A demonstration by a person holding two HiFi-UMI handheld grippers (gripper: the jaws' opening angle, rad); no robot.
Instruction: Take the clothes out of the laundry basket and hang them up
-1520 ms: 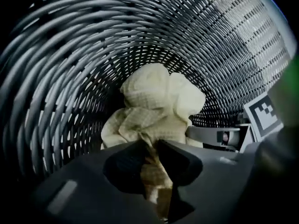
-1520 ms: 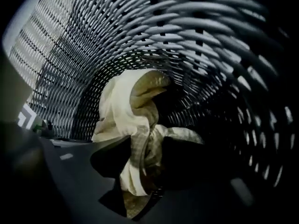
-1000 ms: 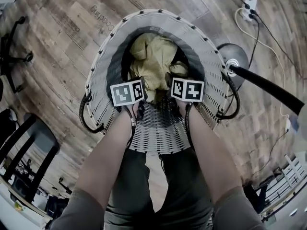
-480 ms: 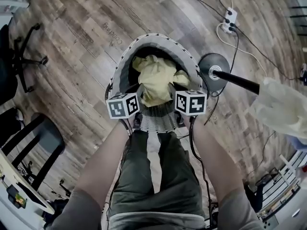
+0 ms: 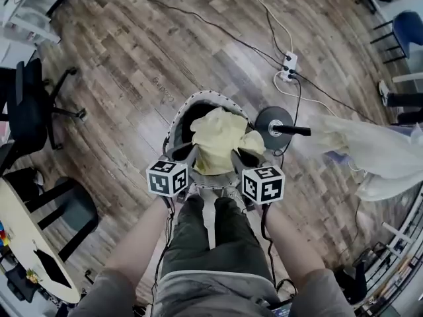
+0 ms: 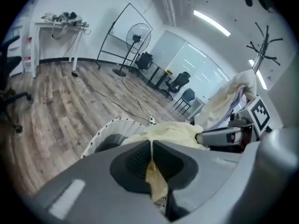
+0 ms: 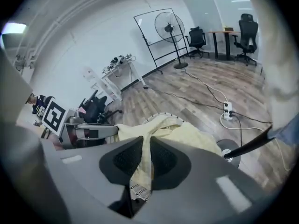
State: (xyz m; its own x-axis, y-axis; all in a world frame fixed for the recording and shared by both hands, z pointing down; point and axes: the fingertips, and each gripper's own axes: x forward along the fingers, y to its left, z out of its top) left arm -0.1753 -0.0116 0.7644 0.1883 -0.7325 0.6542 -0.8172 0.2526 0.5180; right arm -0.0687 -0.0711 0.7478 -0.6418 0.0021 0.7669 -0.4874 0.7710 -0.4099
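Your left gripper (image 6: 152, 158) is clenched on a fold of the yellow garment (image 5: 218, 140). The cloth runs as a thin strip between its pressed pads and hangs out below them. Your right gripper (image 7: 141, 164) grasps the same garment, with a wider band of yellow pinched between its jaws.

The cloth spans from one pair of jaws to the other and bunches in a loose heap just beyond both tips. Beneath and beyond the jaws stands the laundry basket (image 5: 177, 119). Its white slatted wall and dark inside show to the left of the heap. Whether the garment's lower end hangs clear of the rim, you cannot tell.

Just right of your right jaws, the round base of a coat stand (image 5: 272, 125) sits on the wooden floor (image 5: 119, 65) beside the basket. Pale clothes (image 5: 370, 154) hang further right. Well beyond the jaws lies a power strip (image 5: 288, 65) with cables. Far to the left of your left jaws stands an office chair (image 5: 30, 104).
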